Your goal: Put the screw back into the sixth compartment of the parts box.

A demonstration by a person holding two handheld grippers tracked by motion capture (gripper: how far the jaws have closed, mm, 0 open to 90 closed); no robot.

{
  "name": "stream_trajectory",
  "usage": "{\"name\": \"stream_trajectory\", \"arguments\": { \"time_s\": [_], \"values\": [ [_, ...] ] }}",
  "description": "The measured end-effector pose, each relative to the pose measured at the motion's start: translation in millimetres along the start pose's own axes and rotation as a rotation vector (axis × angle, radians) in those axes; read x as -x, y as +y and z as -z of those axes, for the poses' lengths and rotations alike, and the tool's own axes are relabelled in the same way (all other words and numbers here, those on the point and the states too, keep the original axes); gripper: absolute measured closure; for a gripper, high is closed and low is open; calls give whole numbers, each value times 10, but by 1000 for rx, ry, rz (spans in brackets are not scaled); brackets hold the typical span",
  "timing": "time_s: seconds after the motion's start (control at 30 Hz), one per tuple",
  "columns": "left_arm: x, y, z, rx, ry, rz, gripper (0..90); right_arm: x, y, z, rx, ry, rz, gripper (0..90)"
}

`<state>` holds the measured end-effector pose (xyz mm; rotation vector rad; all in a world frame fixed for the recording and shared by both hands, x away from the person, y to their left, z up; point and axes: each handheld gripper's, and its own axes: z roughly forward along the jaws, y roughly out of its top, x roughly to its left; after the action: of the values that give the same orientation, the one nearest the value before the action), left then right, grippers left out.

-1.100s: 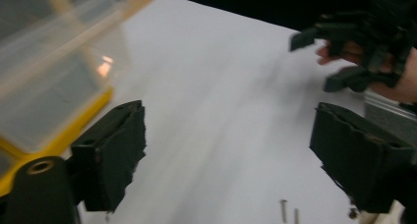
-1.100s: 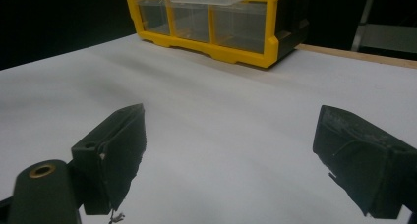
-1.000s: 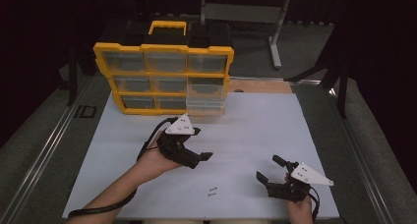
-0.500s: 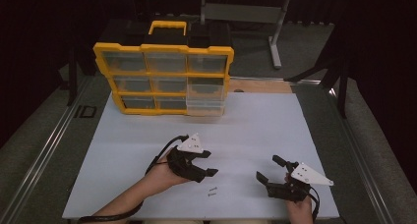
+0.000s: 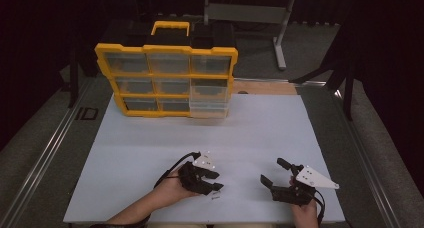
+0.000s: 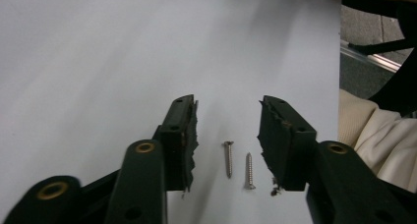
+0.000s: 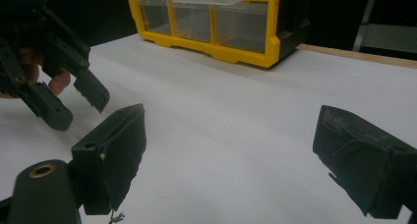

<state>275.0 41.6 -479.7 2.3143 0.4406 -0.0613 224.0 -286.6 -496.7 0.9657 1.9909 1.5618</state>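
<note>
The left black two-jaw gripper (image 6: 228, 135) has just been closing; its jaws stand apart, straddling two small silver screws (image 6: 228, 157) that lie untouched on the white table (image 5: 150, 148), near its near edge. The right black gripper (image 7: 228, 155) rests wide open to their right.

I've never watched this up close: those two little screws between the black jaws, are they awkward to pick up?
Probably fiddly. The screws lie flat on the smooth white table, so they may slide or roll aside when nudged. They look thin and stiff, likely light. The left gripper has just been closing its jaws around them, pads not yet touching; the worn pad edges may grip unevenly.
</note>
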Motion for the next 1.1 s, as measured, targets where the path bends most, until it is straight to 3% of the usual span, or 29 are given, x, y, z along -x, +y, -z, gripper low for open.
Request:
{"name": "stream_trajectory", "arguments": {
  "time_s": [0.27,0.63,0.83,0.9,0.93,1.1],
  "values": [
    [-4,-110,-167,-43,-23,15,650,0,0,2,1,1,-2,126],
    [5,-174,-273,-88,-7,-21,727,4,-1,3,2,-1,-2,126],
    [4,-184,-284,-82,15,-32,787,0,0,2,1,0,-1,126],
    [4,-181,-279,-91,24,-44,842,3,0,4,2,0,-2,126],
    [-11,-182,-283,-88,25,-32,873,5,-1,4,3,-1,-3,127],
    [-25,-181,-276,-86,22,-30,883,3,0,4,2,-1,-1,126]
  ]
}}
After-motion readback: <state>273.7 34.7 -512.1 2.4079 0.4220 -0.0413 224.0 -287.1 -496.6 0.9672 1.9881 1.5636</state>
